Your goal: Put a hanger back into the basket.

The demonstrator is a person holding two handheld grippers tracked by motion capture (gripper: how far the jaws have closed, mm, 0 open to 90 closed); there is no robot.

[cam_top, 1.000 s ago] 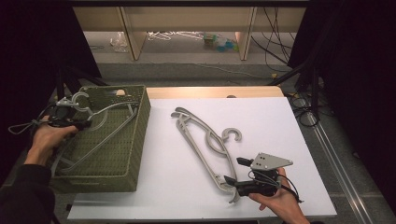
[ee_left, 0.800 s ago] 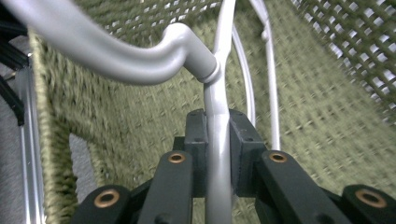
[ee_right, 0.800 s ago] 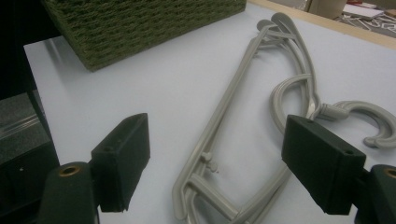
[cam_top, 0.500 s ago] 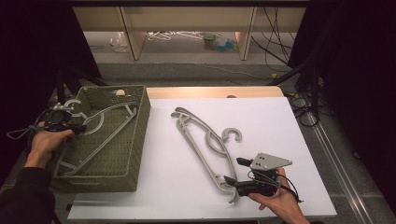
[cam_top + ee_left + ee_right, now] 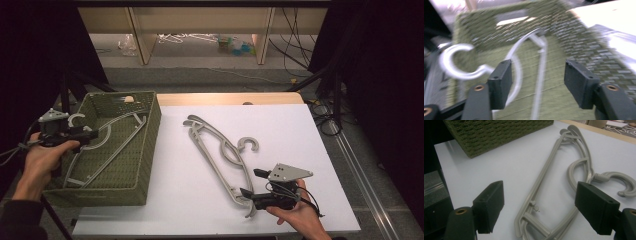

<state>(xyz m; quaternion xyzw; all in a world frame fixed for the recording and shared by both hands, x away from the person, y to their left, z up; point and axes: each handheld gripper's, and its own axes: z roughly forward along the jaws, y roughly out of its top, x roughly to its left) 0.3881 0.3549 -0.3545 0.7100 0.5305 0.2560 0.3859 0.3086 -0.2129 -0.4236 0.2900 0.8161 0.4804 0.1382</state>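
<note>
A grey plastic hanger (image 5: 117, 131) lies slanted in the green woven basket (image 5: 150, 130), its hook near the basket's left rim. My left gripper (image 5: 92, 134) hovers at that rim. Its jaws have just been opening and now stand apart; in the left gripper view (image 5: 537, 80) the hanger's bar (image 5: 541, 65) lies beyond them, untouched, with the hook (image 5: 451, 62) off to the left. Stacked grey hangers (image 5: 215, 145) rest on the white table (image 5: 300, 140). My right gripper (image 5: 248, 183) is open at their near end, and the hangers (image 5: 549, 177) run away from its wide jaws (image 5: 541, 202).
The basket (image 5: 499, 132) sits on the table's left part, partly over its edge. A strip of wooden tabletop (image 5: 225, 98) shows behind the white sheet. Beyond it lies the floor with shelf legs, loose hangers (image 5: 185, 37) and cables (image 5: 320, 107).
My left gripper has let go of the hanger, opened its jaws and drawn back leftward to the basket's rim. The hanger has settled into the basket. The right gripper has not moved.
</note>
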